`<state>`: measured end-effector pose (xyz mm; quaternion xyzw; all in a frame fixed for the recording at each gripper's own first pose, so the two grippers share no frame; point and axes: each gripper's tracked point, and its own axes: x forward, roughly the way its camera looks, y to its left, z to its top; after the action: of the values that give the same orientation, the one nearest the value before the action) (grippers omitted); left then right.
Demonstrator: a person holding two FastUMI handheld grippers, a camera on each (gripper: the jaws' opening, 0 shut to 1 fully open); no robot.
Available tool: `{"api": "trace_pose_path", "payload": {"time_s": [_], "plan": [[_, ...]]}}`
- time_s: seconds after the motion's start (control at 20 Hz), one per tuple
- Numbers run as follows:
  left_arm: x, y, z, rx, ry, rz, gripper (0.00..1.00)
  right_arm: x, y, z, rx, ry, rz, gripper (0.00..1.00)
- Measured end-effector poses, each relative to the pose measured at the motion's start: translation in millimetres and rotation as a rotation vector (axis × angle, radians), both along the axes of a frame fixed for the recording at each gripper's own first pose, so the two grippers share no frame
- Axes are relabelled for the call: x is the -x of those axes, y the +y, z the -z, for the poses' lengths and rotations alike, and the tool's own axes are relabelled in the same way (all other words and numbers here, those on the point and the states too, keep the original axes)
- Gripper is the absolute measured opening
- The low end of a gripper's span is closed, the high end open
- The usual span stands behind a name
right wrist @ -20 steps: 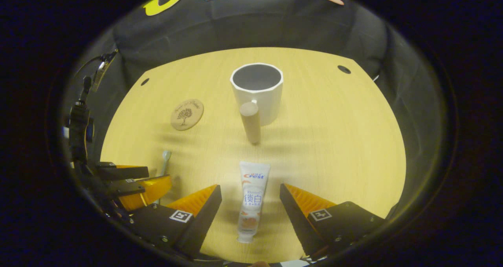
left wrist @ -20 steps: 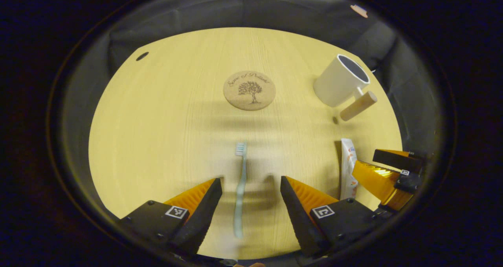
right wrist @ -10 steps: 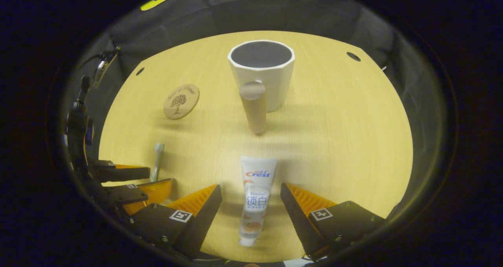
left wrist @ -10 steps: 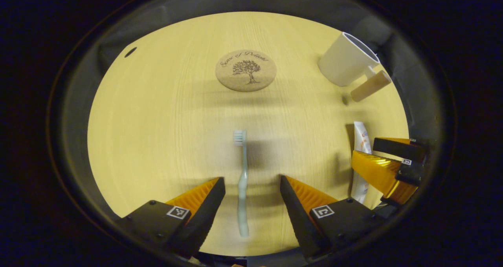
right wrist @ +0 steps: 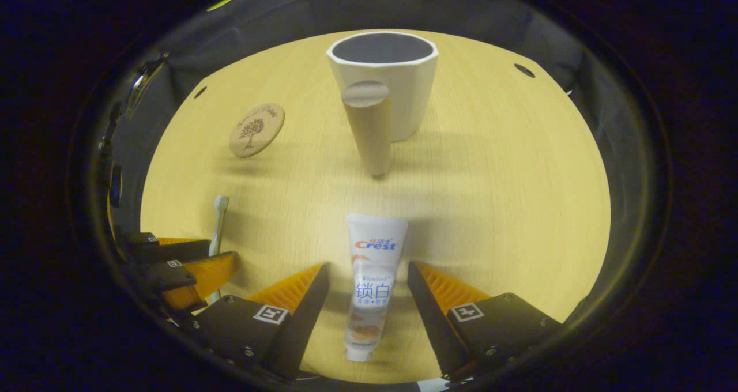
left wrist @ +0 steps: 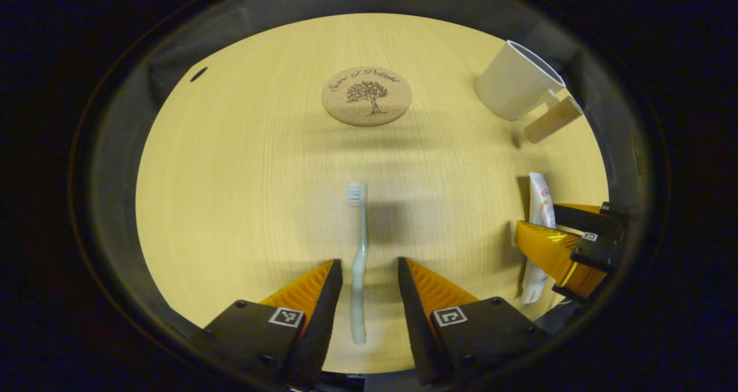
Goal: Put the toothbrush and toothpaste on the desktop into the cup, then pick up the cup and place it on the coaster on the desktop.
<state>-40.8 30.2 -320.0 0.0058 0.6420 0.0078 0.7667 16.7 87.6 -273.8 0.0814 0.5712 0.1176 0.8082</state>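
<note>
Straddling the toothbrush (left wrist: 358, 265) lengthwise, the left gripper (left wrist: 363, 276) has its fingers narrowed beside the handle but not yet pinching. The right gripper (right wrist: 366, 288) brackets the toothpaste tube (right wrist: 372, 282) on the desk (right wrist: 507, 207), fingers open, both lined up for lifts toward the white cup (right wrist: 392, 92), with the cork coaster (right wrist: 256, 130) well apart.

Toothbrush (left wrist: 358, 265) and toothpaste (right wrist: 371, 285) lie flat; white cup (right wrist: 398, 92) upright, cork coaster (left wrist: 366, 95) apart.

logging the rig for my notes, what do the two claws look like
Both match. The left claw and the right claw each have two wedge-shaped fingers with ribbed faces, mounted on black blocks with visible screws. Each block carries a small square black-and-white marker. No sleeves or cables are clearly visible.
</note>
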Motion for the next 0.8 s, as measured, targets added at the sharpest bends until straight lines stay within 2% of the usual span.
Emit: {"api": "trace_pose_path", "payload": {"time_s": [0.05,0.1,0.15,0.2,0.25,0.3,0.35,0.45,0.5,0.55,0.6,0.8], "plan": [[0.1,0.6,-0.8,-0.002,-0.002,-0.002,0.63,1.0,-1.8,-0.6,0.001,0.008,-0.001,0.79],[0.3,1.9,-0.1,0.0,-0.003,-0.005,0.53,0.9,-2.3,0.5,-0.003,0.009,-0.003,0.73],[0.8,2.8,-0.9,0.0,-0.005,-0.008,0.46,0.3,-5.6,-0.8,0.0,0.007,0.006,0.71],[0.9,3.1,-1.3,0.004,-0.007,-0.004,0.38,-0.3,-4.4,2.2,-0.002,0.013,0.012,0.53],[0.0,3.4,-1.8,0.001,-0.009,-0.001,0.35,-0.9,-3.8,1.3,-0.011,0.012,0.01,0.48],[0.8,3.6,-1.7,0.004,-0.012,0.004,0.25,-0.7,-3.8,0.9,-0.024,0.011,0.008,0.48],[0.6,3.4,-2.8,0.007,-0.015,0.013,0.2,0.8,-1.7,0.4,-0.037,0.014,0.012,0.42],[0.0,4.5,-4.6,0.002,-0.024,0.029,0.19,0.4,-3.1,0.0,-0.049,0.001,0.012,0.32],[1.3,3.9,-2.4,0.004,-0.026,0.037,0.13,1.2,-2.3,0.4,-0.057,-0.008,0.004,0.33],[2.5,4.0,-1.9,0.007,-0.023,0.045,0.12,1.7,-2.8,-0.4,-0.066,-0.018,0.0,0.32],[1.3,3.9,-1.5,0.008,-0.025,0.052,0.12,2.2,-0.9,0.0,-0.084,-0.023,0.005,0.25],[-1.3,2.5,-1.0,0.025,-0.06,0.056,0.08,5.2,-0.1,-0.7,-0.116,-0.046,0.004,0.25]]}}
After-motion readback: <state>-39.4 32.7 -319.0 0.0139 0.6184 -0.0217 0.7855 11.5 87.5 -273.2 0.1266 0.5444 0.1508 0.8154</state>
